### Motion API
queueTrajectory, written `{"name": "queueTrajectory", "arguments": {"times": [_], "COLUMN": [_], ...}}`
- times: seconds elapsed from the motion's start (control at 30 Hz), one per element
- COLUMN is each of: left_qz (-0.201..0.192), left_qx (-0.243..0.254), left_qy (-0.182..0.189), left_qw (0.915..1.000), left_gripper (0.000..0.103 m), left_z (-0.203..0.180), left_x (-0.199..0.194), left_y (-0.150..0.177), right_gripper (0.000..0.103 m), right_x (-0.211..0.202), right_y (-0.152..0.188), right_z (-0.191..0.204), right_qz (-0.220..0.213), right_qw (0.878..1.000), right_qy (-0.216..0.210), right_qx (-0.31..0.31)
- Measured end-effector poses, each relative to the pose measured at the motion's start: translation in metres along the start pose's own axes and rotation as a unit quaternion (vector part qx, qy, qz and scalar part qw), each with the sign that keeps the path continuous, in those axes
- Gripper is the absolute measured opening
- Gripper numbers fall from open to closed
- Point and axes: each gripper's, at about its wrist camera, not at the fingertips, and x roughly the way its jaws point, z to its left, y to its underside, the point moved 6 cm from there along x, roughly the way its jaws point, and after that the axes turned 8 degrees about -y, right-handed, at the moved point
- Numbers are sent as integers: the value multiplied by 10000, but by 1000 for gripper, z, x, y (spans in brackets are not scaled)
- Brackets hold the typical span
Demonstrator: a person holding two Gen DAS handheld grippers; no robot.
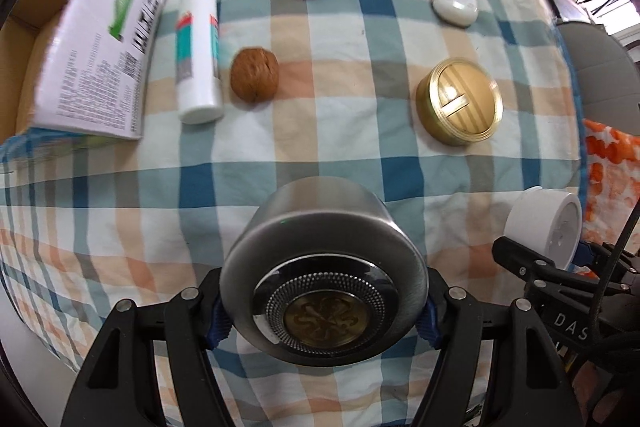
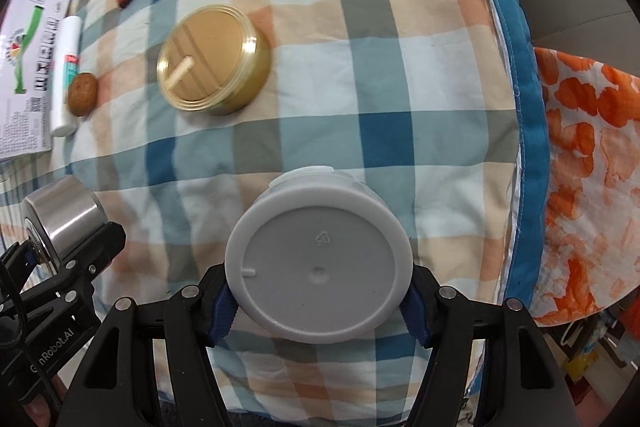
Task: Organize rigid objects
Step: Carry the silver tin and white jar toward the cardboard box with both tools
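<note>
Near the gold tin (image 1: 459,101), the left gripper (image 1: 324,311) clamps the steel canister (image 1: 324,267) while the right gripper (image 2: 318,301) clamps the white jar (image 2: 319,263), both lengthwise toward that tin, the cardboard box (image 1: 24,39) lying farther left.

"GenRobot.AI" on left hand-held gripper (image 2: 64,259), "DAS" on right hand-held gripper (image 1: 560,267)
</note>
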Motion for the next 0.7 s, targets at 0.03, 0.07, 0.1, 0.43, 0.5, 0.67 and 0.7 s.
{"name": "queueTrajectory", "arguments": {"times": [0.03, 0.07, 0.1, 0.43, 0.5, 0.67, 0.7], "left_qz": [-74, -124, -192, -875, -1012, -1333, -1357], "left_qx": [-14, -21, -25, -240, -299, -470, -493], "left_qy": [20, 39, 58, 320, 344, 459, 475], "left_qw": [10000, 9999, 9998, 9954, 9938, 9889, 9884], "left_gripper": [69, 69, 69, 69, 69, 69, 69], "left_z": [2, 5, 7, 47, 60, 109, 121], "left_x": [-5, -10, -14, -98, -124, -161, -163], "left_y": [8, 14, 17, 1, -21, -64, -71], "right_gripper": [69, 69, 69, 69, 69, 69, 69], "right_x": [-4, -9, -14, -80, -108, -168, -173], "right_y": [4, 4, 9, 17, -9, -90, -94], "right_z": [4, 11, 18, 74, 80, 98, 111], "right_qz": [-34, -79, -139, -612, -700, -952, -1000], "right_qw": [10000, 9999, 9998, 9957, 9944, 9893, 9881], "right_qy": [-14, -32, -65, -335, -398, -564, -613], "right_qx": [-43, -91, -138, -607, -687, -953, -990]}}
